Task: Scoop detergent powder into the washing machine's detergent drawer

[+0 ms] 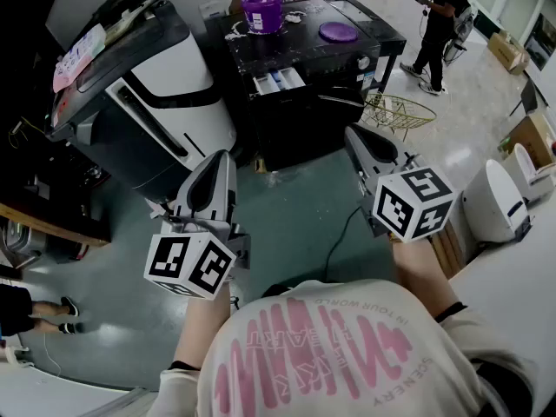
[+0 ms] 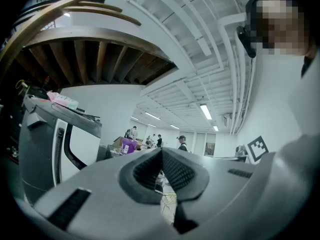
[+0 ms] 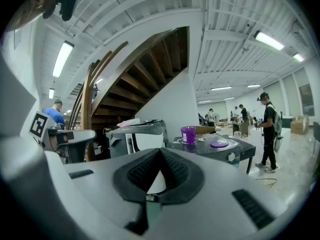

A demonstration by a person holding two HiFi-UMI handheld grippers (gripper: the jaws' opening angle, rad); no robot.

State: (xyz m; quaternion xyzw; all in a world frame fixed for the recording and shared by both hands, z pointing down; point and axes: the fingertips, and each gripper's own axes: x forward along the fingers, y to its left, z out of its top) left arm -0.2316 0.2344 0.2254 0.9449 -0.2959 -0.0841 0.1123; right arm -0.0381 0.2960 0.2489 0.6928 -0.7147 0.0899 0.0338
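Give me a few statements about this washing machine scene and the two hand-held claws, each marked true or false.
1. A purple tub stands on top of the black washing machine. True.
2. The tub's purple lid is fitted on it. False: the lid lies flat on the machine's top, apart from the tub.
3. The detergent drawer is pulled out at the machine's front. True.
4. The right gripper holds a scoop. False: its jaws are together with nothing between them.
5. The left gripper is shut and empty, well short of the machine. True.
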